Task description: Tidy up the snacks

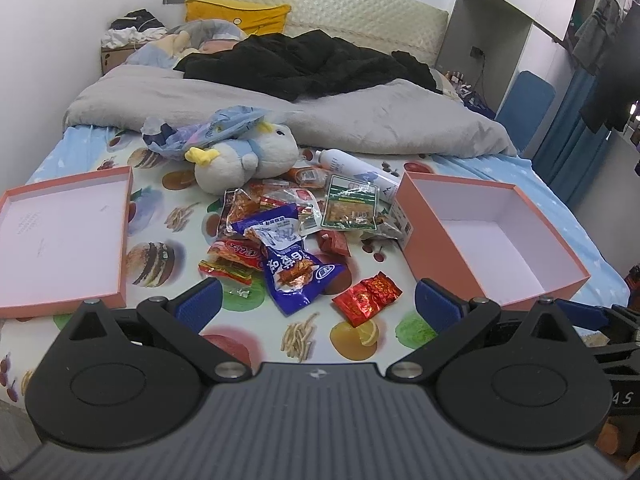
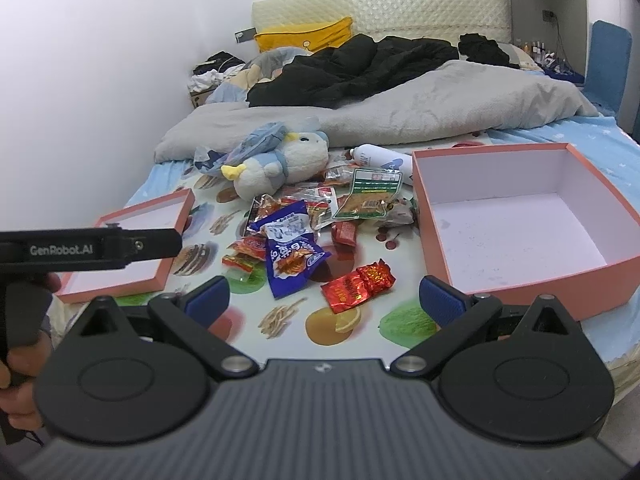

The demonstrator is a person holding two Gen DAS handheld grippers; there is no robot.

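Note:
A heap of snack packets lies on the printed bedsheet: a blue packet point(image 1: 294, 270) point(image 2: 292, 256), a small red foil packet point(image 1: 368, 298) point(image 2: 358, 285), a green-labelled packet point(image 1: 352, 202) point(image 2: 370, 194) and several red-orange ones behind. The empty pink box point(image 1: 496, 240) point(image 2: 520, 232) stands to the right of the heap, and its shallow pink lid point(image 1: 60, 240) point(image 2: 132, 248) lies to the left. My left gripper point(image 1: 318, 302) is open, low in front of the heap. My right gripper point(image 2: 324, 300) is open too, just short of the red foil packet, holding nothing.
A plush penguin point(image 1: 248, 158) point(image 2: 280, 162), a crumpled blue bag point(image 1: 208, 130) and a white bottle point(image 1: 356, 170) lie behind the heap. A grey duvet point(image 1: 360, 116) and black clothing point(image 1: 312, 64) fill the far bed. A hand point(image 2: 24, 372) holds the left gripper's handle.

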